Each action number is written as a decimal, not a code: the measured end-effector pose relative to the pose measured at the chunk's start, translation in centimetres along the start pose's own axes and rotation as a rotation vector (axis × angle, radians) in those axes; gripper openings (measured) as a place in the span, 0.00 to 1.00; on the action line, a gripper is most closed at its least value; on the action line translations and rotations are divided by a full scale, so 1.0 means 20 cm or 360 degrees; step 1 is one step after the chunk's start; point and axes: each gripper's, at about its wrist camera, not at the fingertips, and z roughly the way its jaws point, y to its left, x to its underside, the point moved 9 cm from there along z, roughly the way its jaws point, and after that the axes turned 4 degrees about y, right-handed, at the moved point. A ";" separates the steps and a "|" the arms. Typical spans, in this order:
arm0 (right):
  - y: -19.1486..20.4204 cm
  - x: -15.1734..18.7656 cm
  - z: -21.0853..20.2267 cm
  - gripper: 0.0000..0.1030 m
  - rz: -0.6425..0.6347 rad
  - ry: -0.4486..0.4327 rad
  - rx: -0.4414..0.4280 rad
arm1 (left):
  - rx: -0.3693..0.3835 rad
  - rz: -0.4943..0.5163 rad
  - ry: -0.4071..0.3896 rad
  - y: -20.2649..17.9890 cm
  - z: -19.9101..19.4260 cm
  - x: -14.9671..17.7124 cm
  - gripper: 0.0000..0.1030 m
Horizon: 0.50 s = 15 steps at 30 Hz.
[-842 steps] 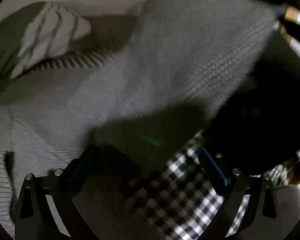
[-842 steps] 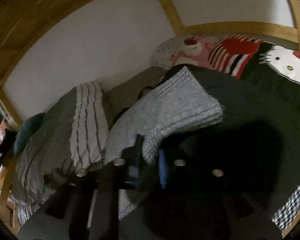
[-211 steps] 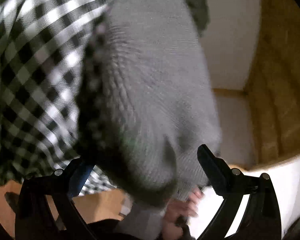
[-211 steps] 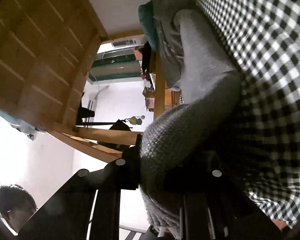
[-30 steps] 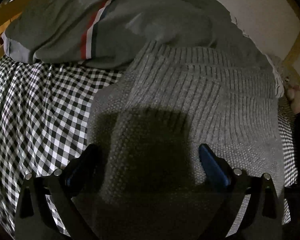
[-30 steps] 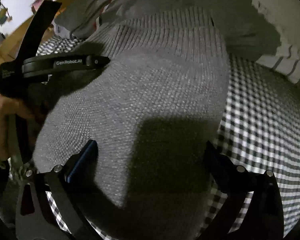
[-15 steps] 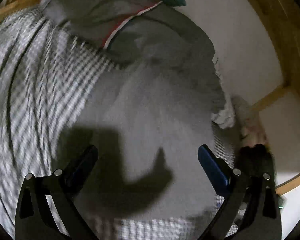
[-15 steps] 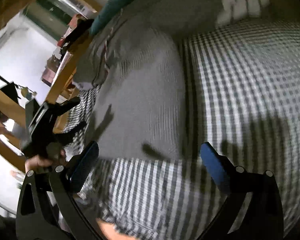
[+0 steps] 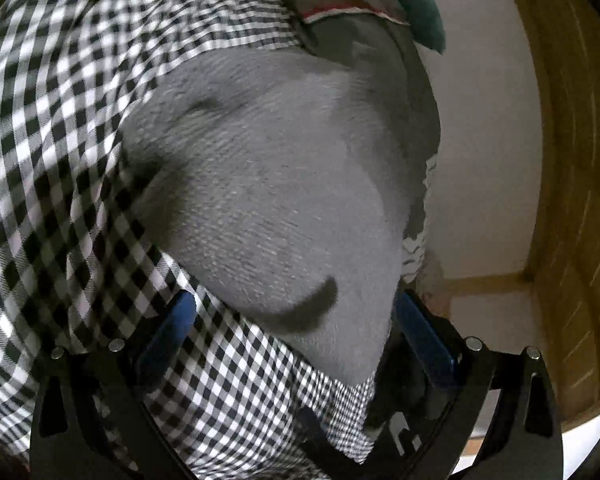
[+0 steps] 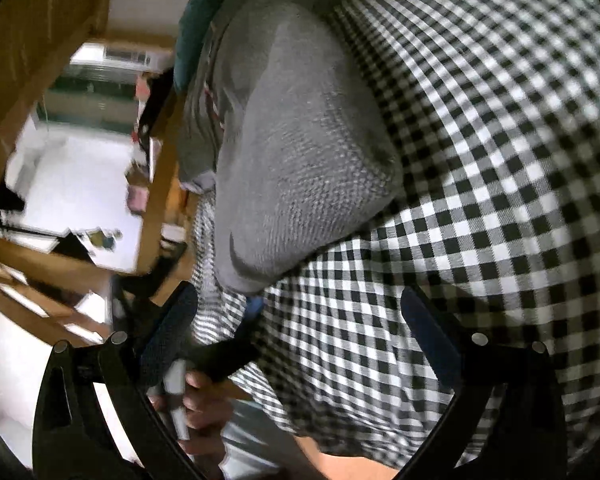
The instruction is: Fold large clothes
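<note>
Since the grey knit sweater (image 9: 276,184) already lies as a compact folded bundle on the checked bedsheet (image 9: 48,184), the folding of this piece looks done — as far as can be judged. Both tools hang clear of the sweater: the left gripper (image 9: 296,328) with jaws spread wide and empty, the right gripper (image 10: 300,320) likewise apart, holding nothing. Beyond the sweater a heap of other grey clothes (image 10: 198,120) remains — probably still to fold.
</note>
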 end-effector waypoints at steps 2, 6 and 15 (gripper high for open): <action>-0.01 -0.02 0.02 0.97 0.0079 -0.0018 -0.0063 | -0.0002 -0.0038 -0.0007 0.02 0.03 -0.02 0.95; 0.00 -0.10 0.01 0.97 0.0164 -0.0083 -0.0117 | -0.0033 -0.0028 -0.0054 0.02 0.05 -0.07 0.95; -0.01 -0.26 0.11 0.97 0.0335 -0.0215 -0.0125 | -0.0095 -0.0127 -0.0072 -0.01 0.13 -0.15 0.95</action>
